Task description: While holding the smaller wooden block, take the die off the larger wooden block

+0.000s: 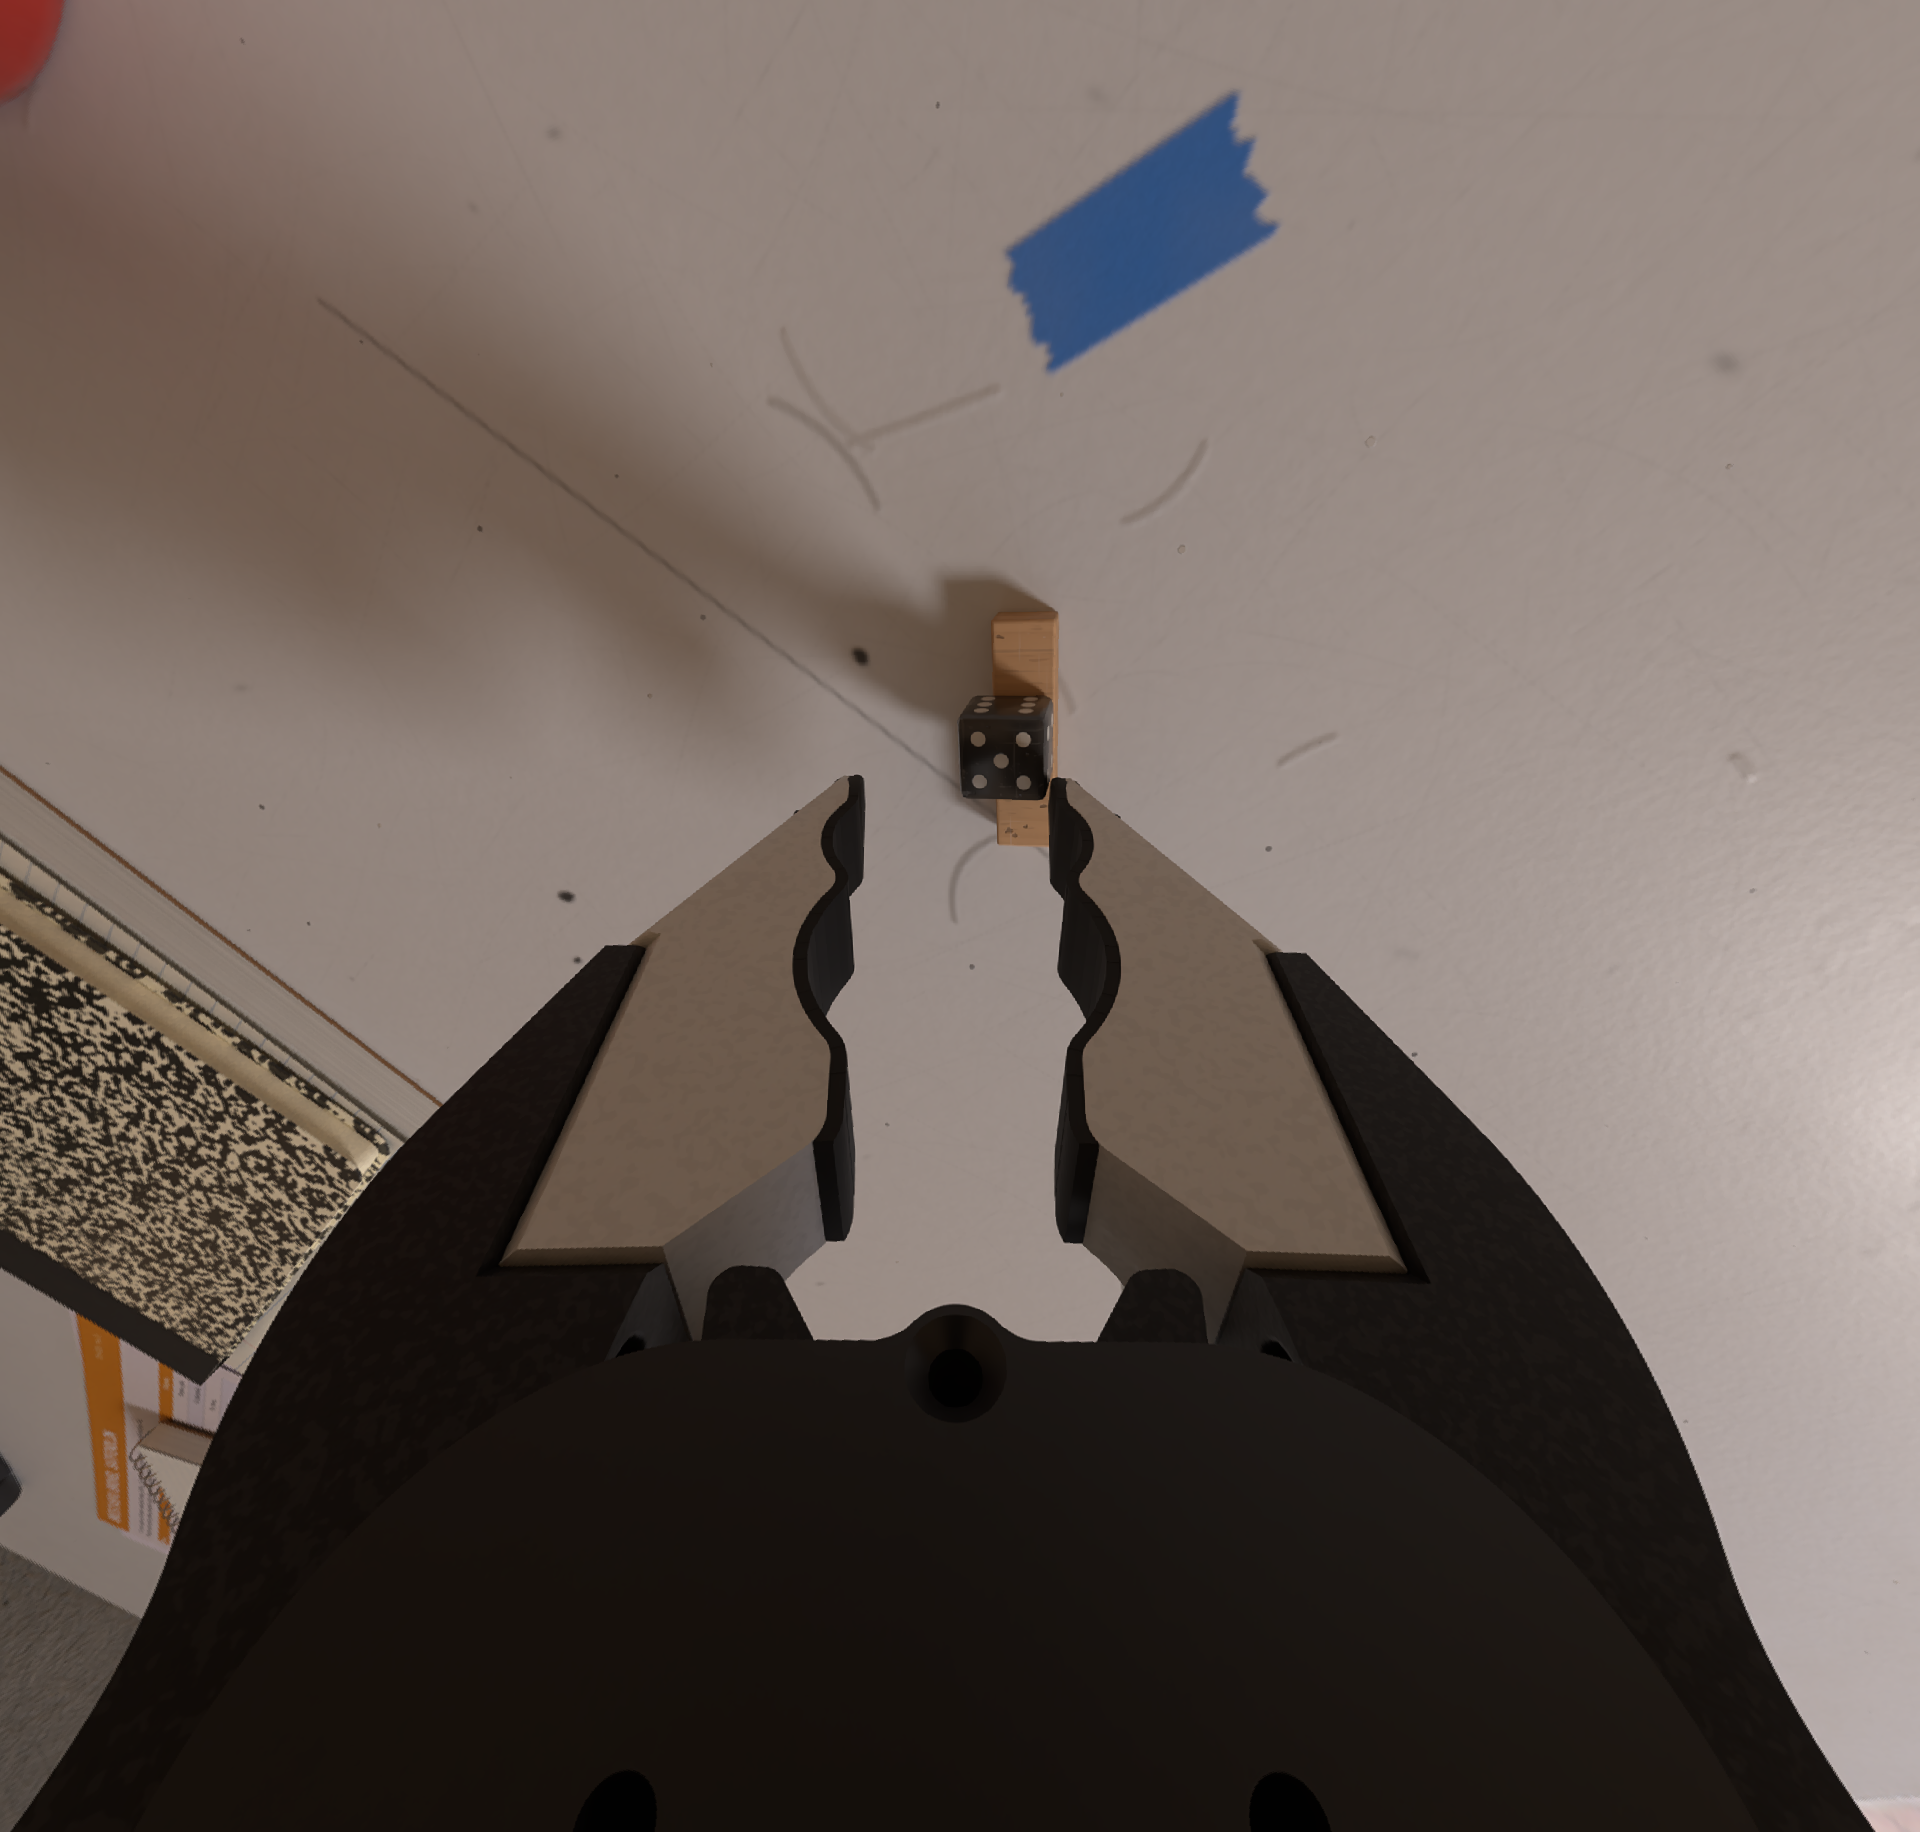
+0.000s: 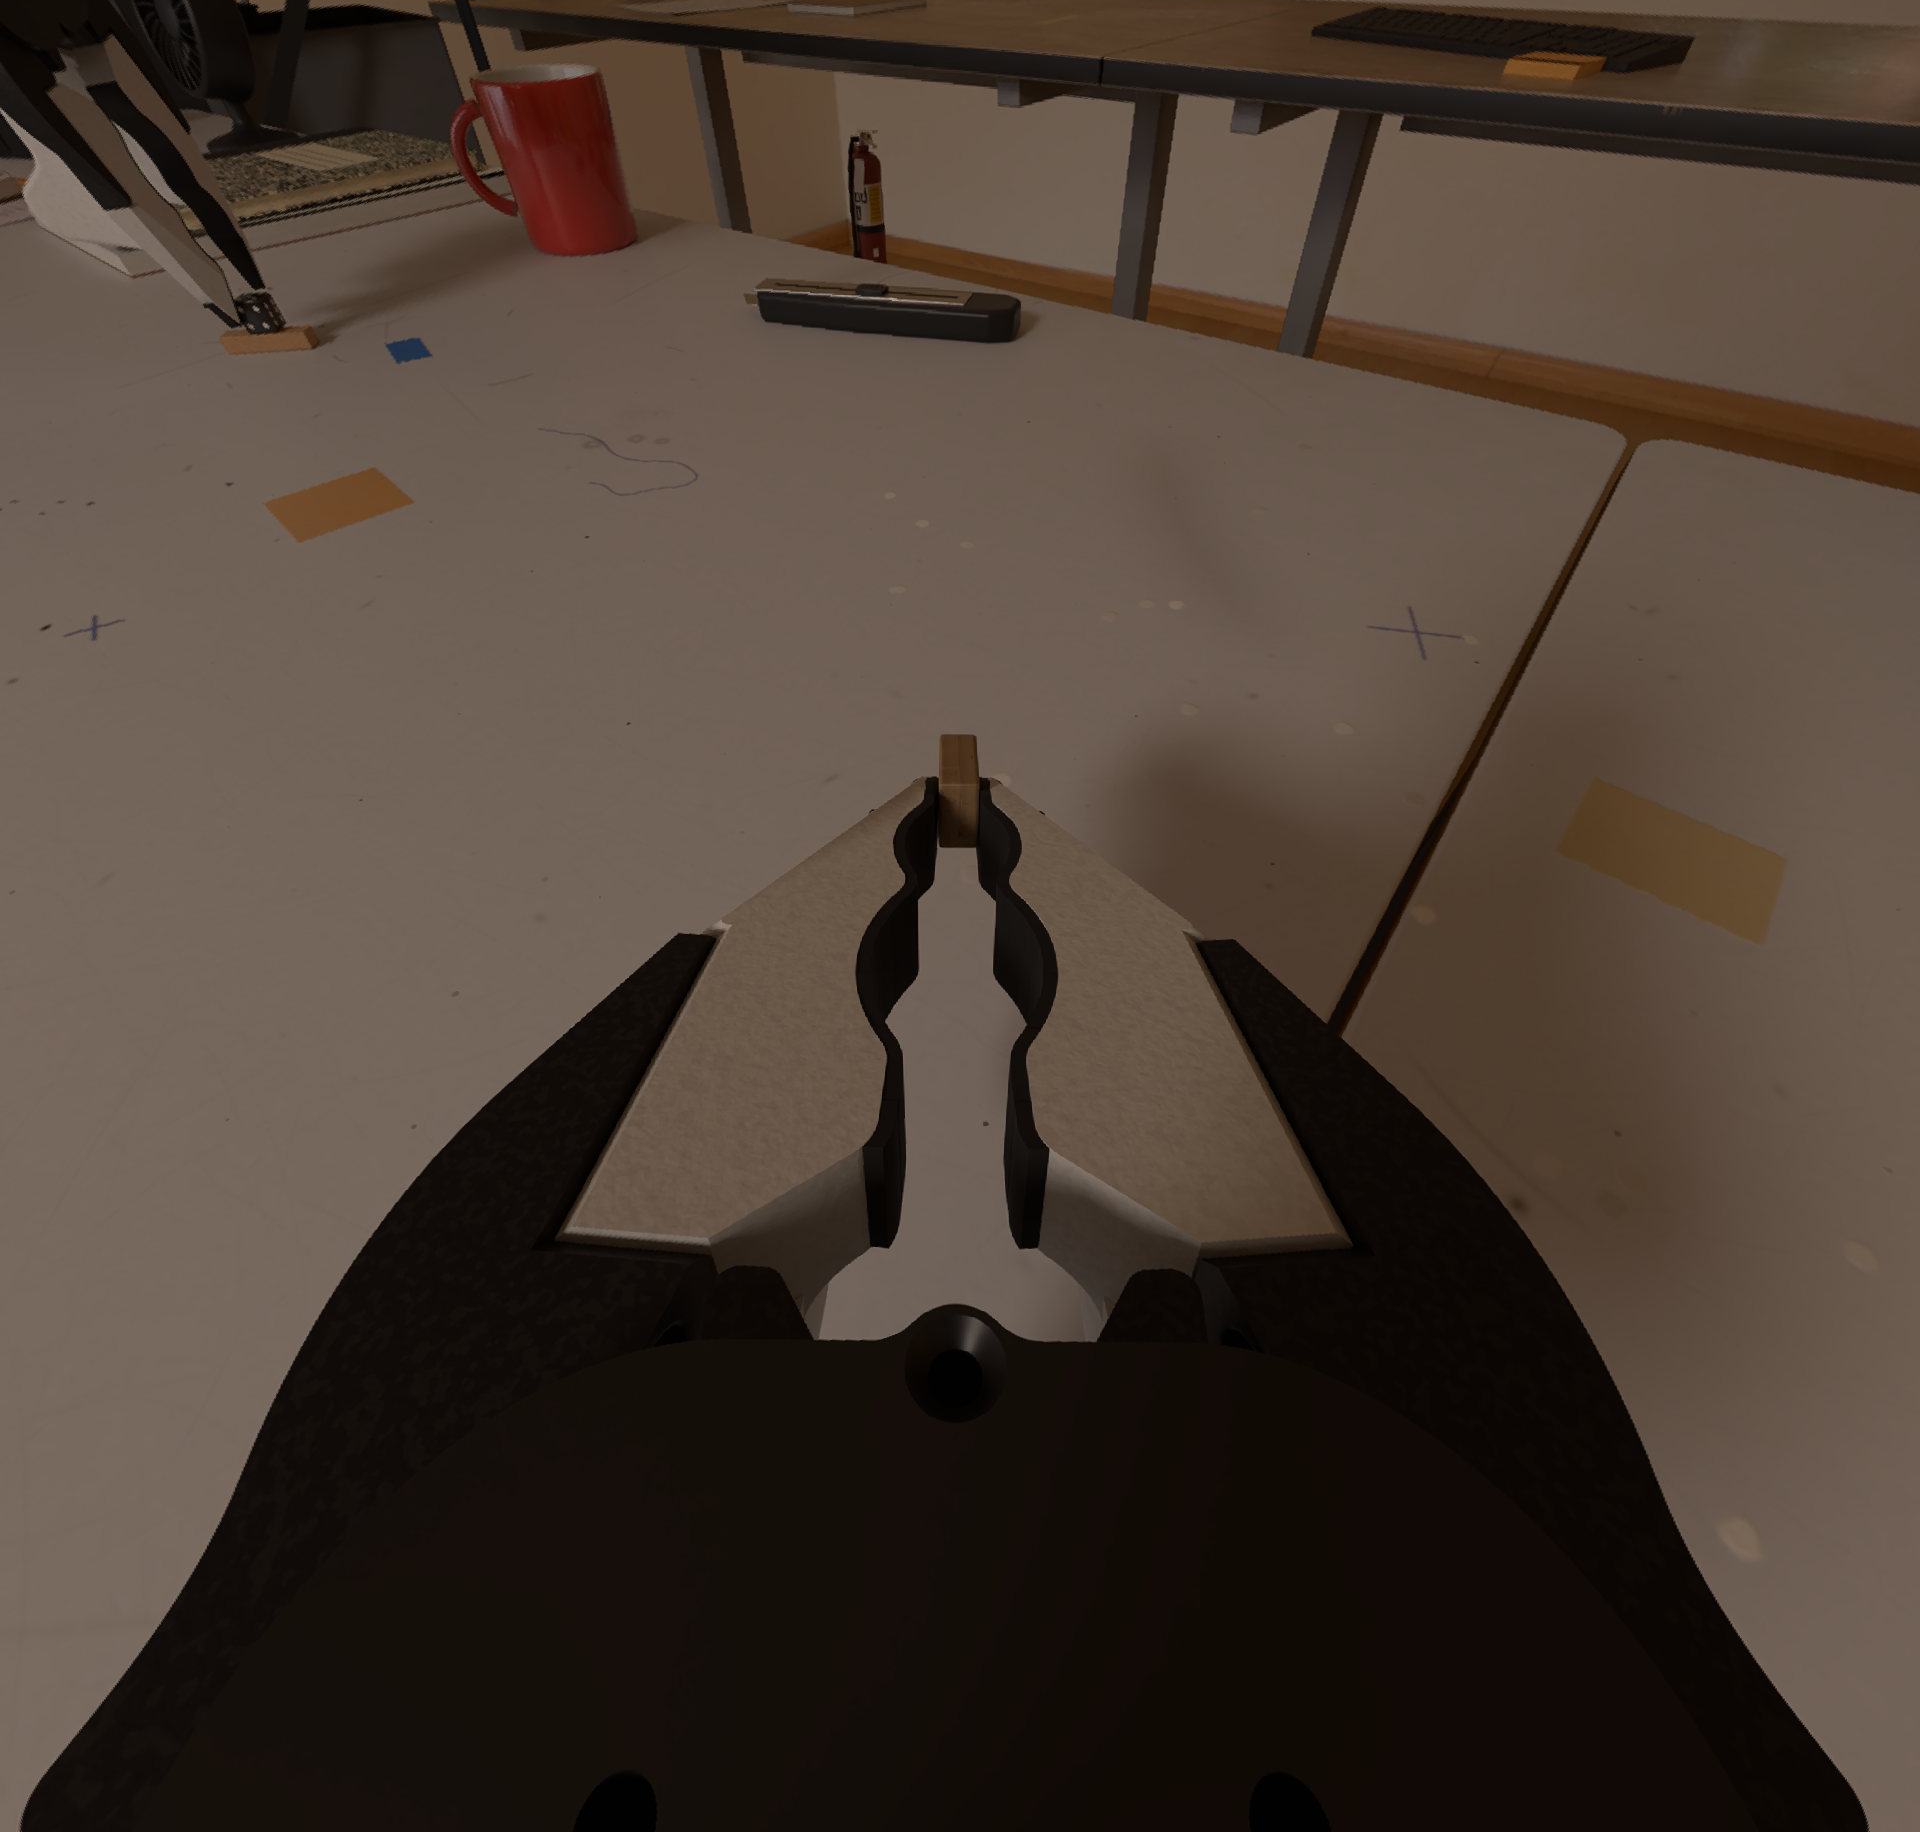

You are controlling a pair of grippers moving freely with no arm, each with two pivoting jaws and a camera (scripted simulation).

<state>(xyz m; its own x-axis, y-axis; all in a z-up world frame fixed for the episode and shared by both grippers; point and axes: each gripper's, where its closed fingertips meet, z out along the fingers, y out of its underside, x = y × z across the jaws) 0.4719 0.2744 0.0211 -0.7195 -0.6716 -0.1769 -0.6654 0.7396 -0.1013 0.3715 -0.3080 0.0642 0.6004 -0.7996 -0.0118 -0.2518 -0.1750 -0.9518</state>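
- Left wrist view: tongs first — the left gripper (image 1: 956,795), with tan fingers and black wavy pads, stands spread and grips nothing, pointing down at the pale scuffed tabletop (image 1: 1455,847).
- Just ahead of its tips, a little toward its right finger, sits the small black die with white pips (image 1: 1003,759), resting on the larger wooden block, a flat pale plank (image 1: 1025,655).
- That plank's long axis runs straight away from the tongs, in line with the fingers; its near end pokes out beside the right fingertip. The die is off the midline, so I judge a small sideways shift toward the right finger is needed before closing.
- Farther ahead and to the right is a strip of blue tape (image 1: 1138,234); a speckled black-and-cream notebook (image 1: 156,1107) lies off to the left.
- Right wrist view: the right gripper (image 2: 957,795) is clenched on the smaller wooden block, a short tan piece (image 2: 957,790) standing upright between its tips, clear of the table.
- Far ahead to its left, the left gripper reaches down right at the die on its plank, so it is plainly the nearer one. A tall red ceramic mug (image 2: 556,161) stands beyond.
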